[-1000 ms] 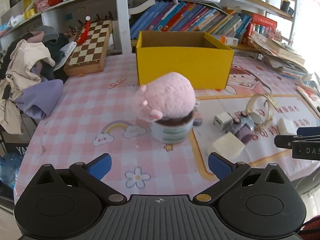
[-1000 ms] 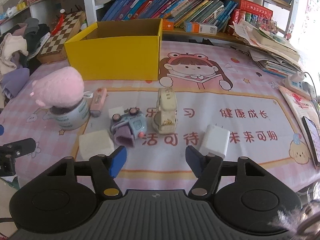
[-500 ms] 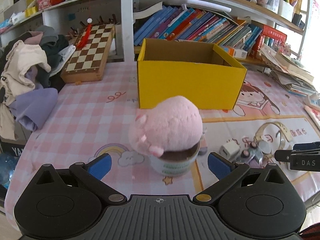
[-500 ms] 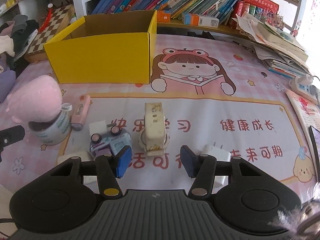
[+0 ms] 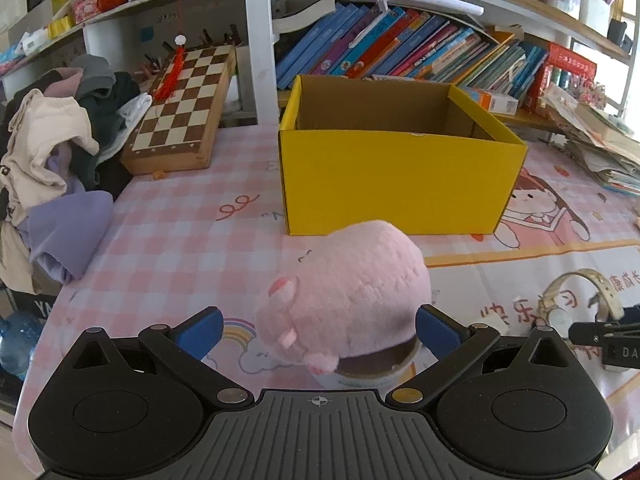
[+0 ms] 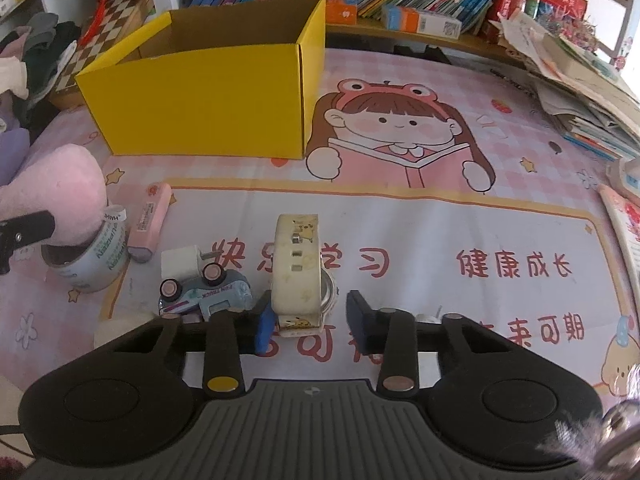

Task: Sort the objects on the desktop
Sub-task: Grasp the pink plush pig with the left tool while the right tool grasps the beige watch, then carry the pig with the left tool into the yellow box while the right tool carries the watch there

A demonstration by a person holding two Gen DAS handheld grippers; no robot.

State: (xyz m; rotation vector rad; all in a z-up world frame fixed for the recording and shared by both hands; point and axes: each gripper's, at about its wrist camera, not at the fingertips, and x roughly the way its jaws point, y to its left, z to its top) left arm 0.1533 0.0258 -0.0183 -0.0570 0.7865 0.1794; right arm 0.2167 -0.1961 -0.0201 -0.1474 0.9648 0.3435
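Nearest in the left wrist view, the left gripper (image 5: 318, 330) is spread wide, its two blue pads on either side of one pink plush toy (image 5: 344, 290); the right pad sits just beside the plush, the left pad stands apart from it, and nothing is pinched. The plush rests on top of one roll of tape (image 5: 370, 372), which stands on the pink checked desk (image 5: 180, 248).

In the right wrist view, the right gripper (image 6: 312, 320) is partly open around one cream watch (image 6: 297, 268) standing on its strap. The left pad is touching or almost touching the strap, I cannot tell which; the right pad is clear of it. Just left of the watch lies one toy truck (image 6: 206, 290) on its side, wheels up, with one small white charger (image 6: 181, 262) against its far side. A second white block peeks out at the gripper's near left edge, too hidden to name. Farther left, one pink eraser-like bar (image 6: 150, 216) lies beside the tape roll and plush.

Beyond these stands one yellow cardboard box (image 5: 400, 184), open-topped and showing nothing inside. Farther left sit one chessboard (image 5: 180, 108) and a heap of clothes (image 5: 52, 168). At the back, a bookshelf (image 5: 400, 52) holds a long row of books.
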